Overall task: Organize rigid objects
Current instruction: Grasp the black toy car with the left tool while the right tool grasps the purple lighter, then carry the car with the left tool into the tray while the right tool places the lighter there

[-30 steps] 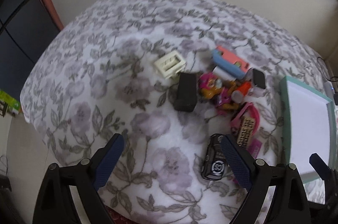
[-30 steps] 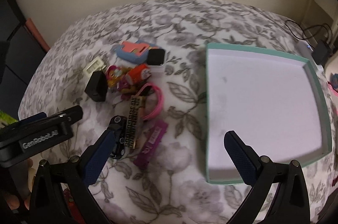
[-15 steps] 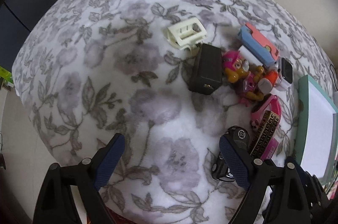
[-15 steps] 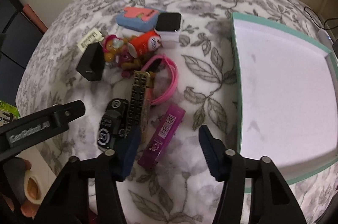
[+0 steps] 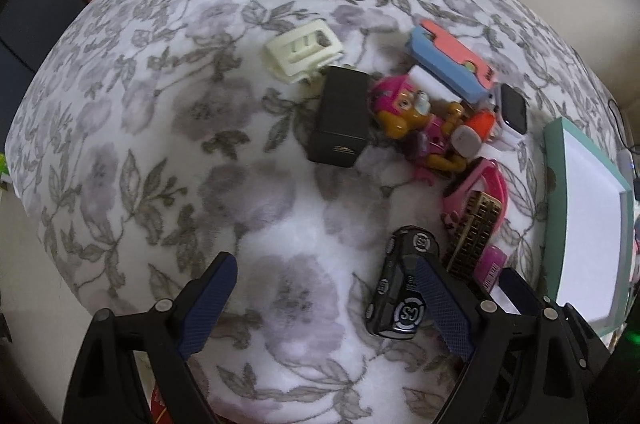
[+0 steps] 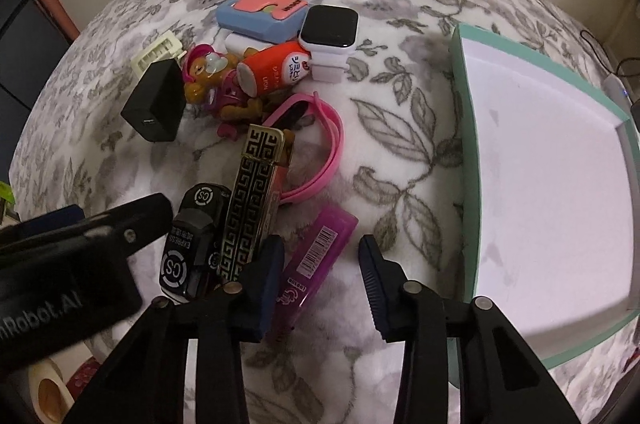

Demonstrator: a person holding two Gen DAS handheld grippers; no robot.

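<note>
Right gripper (image 6: pixel 320 264): jaws narrowed but not closed, purple case (image 6: pixel 316 264) lying lengthwise between them, untouched as far as can be judged. Closure is best made squarely across its long flat sides. Left gripper (image 5: pixel 324 284): jaws wide, empty. Beyond and right of jaws: green-rimmed tray (image 6: pixel 464 151), empty.

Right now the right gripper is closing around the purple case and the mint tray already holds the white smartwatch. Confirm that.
Not quite. The mint tray holds nothing; the white smartwatch lies on the floral cover beside the toys, as the right wrist view shows. The right gripper does straddle the purple case.
</note>
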